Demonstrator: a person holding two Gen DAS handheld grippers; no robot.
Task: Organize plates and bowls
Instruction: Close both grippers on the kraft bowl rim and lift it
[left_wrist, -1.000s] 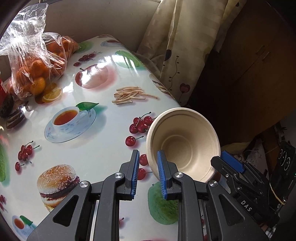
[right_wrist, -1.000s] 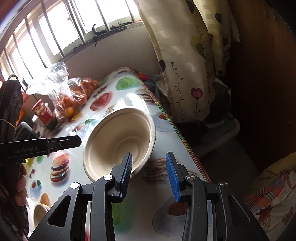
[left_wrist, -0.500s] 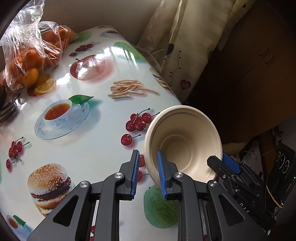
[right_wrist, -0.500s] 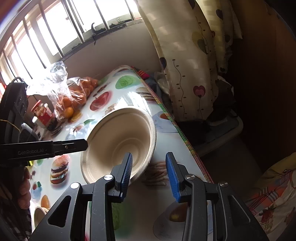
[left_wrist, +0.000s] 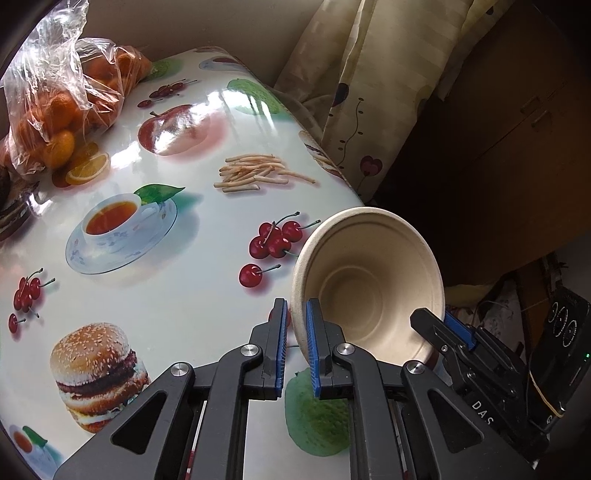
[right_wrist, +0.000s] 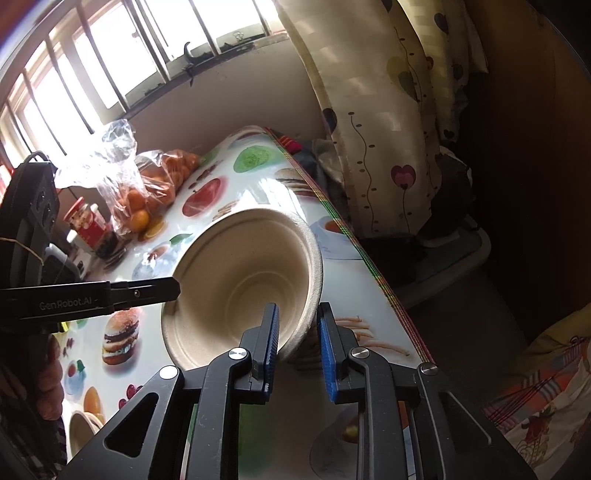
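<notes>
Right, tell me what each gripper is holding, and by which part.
Both hold one beige bowl by its rim, on opposite sides: left gripper shut on one edge; right gripper closing across the other.

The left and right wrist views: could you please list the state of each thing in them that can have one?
Beige moulded-fibre bowl: tilted on edge above the table, held at opposite rims.
Left tongs: closing on the bowl's rim.
Right tongs: closing, bowl wall between them.
Clear plastic bag of oranges: lying on the table, crumpled.
Small beige bowl: upright on the table.
</notes>
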